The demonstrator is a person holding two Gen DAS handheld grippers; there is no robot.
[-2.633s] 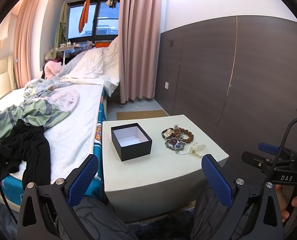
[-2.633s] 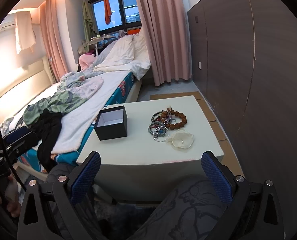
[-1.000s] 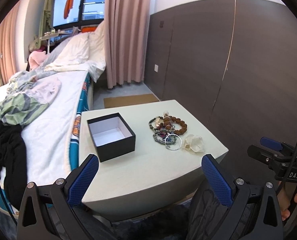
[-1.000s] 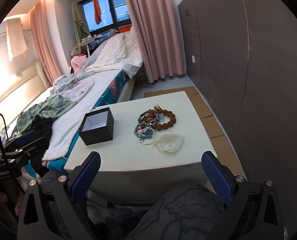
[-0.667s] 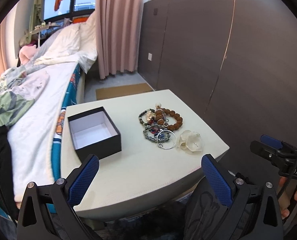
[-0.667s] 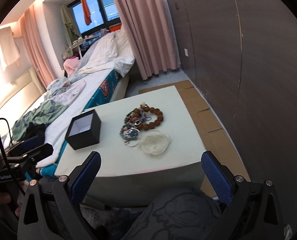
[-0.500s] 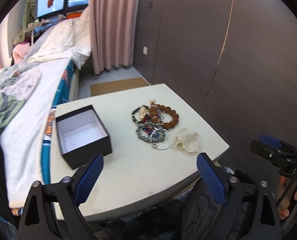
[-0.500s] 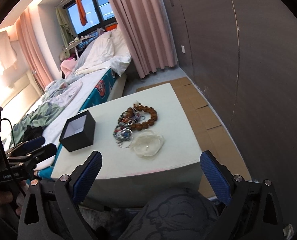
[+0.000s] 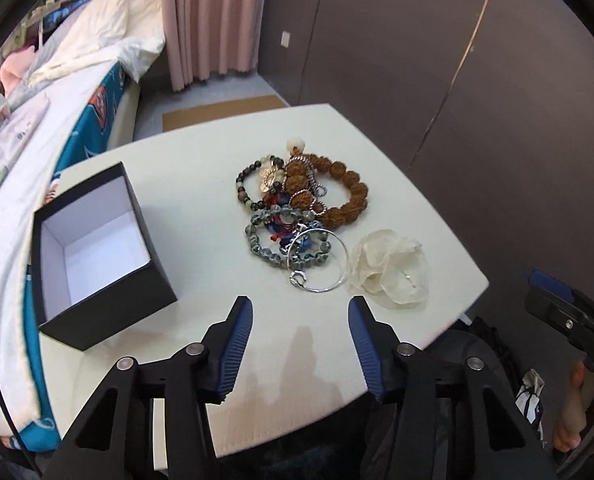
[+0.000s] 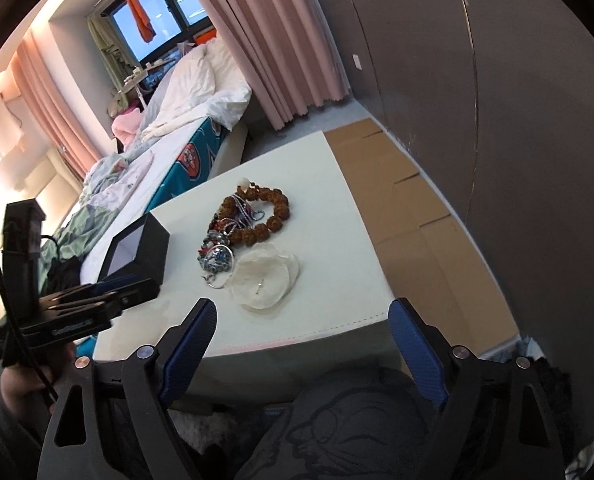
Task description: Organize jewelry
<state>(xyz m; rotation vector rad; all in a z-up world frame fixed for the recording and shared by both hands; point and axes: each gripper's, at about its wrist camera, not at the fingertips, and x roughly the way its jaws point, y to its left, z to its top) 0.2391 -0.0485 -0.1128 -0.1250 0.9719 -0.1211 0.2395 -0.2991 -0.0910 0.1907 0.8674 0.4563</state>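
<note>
A tangled pile of bracelets (image 9: 297,208) lies on the white table (image 9: 201,208), with brown wooden beads (image 9: 345,188), grey-green beads and a thin silver bangle (image 9: 321,260). An open, empty black box with white lining (image 9: 93,248) stands to its left. A crumpled clear pouch (image 9: 389,268) lies right of the bangle. My left gripper (image 9: 300,312) is open and empty, over the table's near part, just short of the bangle. My right gripper (image 10: 301,312) is open and empty, at the table's near edge before the pouch (image 10: 265,276); the pile (image 10: 245,224) and box (image 10: 137,248) lie beyond.
A bed (image 9: 57,64) with bedding and clothes runs along the table's left. A dark panelled wall (image 9: 477,80) stands to the right, pink curtains (image 9: 209,16) behind. Flattened cardboard (image 10: 417,208) lies on the floor between table and wall. My lap is under the grippers.
Both grippers have moved forward and down toward the table. The left gripper's jaws have narrowed a good deal but stay open. The jewelry and box have not moved.
</note>
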